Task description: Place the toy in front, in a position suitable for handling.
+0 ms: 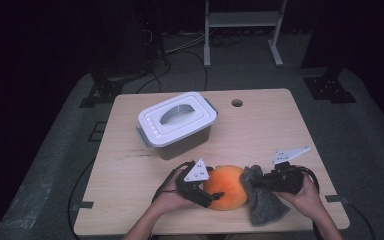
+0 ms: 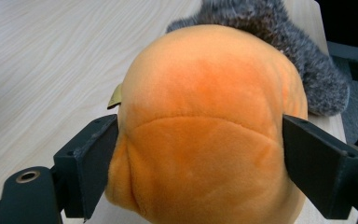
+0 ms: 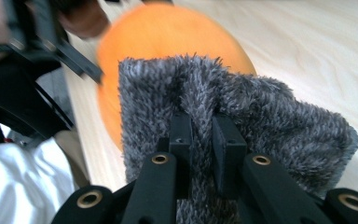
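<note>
- We hold the orange plush ball (image 1: 226, 187) with our left gripper (image 1: 214, 196), near the front edge of the table (image 1: 270, 120); in the left gripper view the two black jaws stand wide apart and press on either flank of the ball (image 2: 205, 130).
- Our right gripper (image 1: 260, 185) is pinched nearly shut on a fold of the grey fuzzy cloth (image 1: 262, 200); the right gripper view shows the pile (image 3: 242, 112) bunched between the narrow jaws.
- The cloth lies just to the right of the ball and touches its right side, so the ball sits between our two grippers, with the left one closer to it.
- From the right gripper, the ball (image 3: 168, 51) lies straight ahead, beyond the cloth's upper edge.
- The cloth's long axis runs from the ball toward the front right of the table, its free end draping toward the edge.
- We judge that the coming move turns on this contact: the cloth must travel left, over or against the ball, while the left gripper keeps the ball from rolling.
- The lidded white and grey box (image 1: 177, 122) stands well apart, farther back on the table.
</note>
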`<state>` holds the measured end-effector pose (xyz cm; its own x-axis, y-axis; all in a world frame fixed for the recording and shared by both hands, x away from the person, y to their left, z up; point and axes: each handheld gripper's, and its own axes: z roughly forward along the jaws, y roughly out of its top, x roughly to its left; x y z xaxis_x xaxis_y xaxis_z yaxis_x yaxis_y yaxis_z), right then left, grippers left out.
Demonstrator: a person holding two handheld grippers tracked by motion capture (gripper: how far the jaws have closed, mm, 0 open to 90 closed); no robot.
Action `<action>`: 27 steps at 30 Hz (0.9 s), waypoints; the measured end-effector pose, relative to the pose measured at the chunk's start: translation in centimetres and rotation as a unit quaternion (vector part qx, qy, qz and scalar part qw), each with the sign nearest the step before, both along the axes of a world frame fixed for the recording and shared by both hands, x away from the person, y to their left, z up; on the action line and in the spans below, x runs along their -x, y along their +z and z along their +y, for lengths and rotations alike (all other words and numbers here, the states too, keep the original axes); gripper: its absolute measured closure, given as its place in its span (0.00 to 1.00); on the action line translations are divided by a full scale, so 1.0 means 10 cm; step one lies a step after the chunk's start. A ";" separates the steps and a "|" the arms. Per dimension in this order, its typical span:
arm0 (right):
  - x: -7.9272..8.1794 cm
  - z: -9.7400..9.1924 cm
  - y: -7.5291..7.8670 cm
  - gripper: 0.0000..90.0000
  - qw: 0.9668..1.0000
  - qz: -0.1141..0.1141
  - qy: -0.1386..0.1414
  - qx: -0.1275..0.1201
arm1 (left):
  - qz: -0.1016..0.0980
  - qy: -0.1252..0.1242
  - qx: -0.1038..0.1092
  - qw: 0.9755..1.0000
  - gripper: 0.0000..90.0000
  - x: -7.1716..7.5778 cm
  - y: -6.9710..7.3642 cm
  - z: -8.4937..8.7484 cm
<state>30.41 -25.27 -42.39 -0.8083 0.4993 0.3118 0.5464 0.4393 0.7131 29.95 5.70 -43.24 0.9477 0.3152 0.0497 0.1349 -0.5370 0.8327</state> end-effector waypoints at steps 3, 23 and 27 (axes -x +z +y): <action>0.01 -0.03 0.00 0.88 1.000 0.001 -0.011 0.013 | 0.003 0.002 -0.001 1.000 0.17 -0.01 0.00 0.00; 0.03 0.04 0.09 0.88 1.000 -0.024 -0.004 -0.007 | 0.004 0.002 -0.006 1.000 0.18 -0.01 0.03 -0.01; 0.13 0.15 0.31 0.88 0.998 -0.060 0.007 -0.034 | -0.007 0.009 -0.001 1.000 0.22 0.04 0.07 -0.09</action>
<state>29.14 -23.78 -39.30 -0.8487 0.4683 0.2458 0.4500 0.3951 0.8009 29.57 4.84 -42.54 0.9408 0.3328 0.0639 0.1331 -0.5364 0.8334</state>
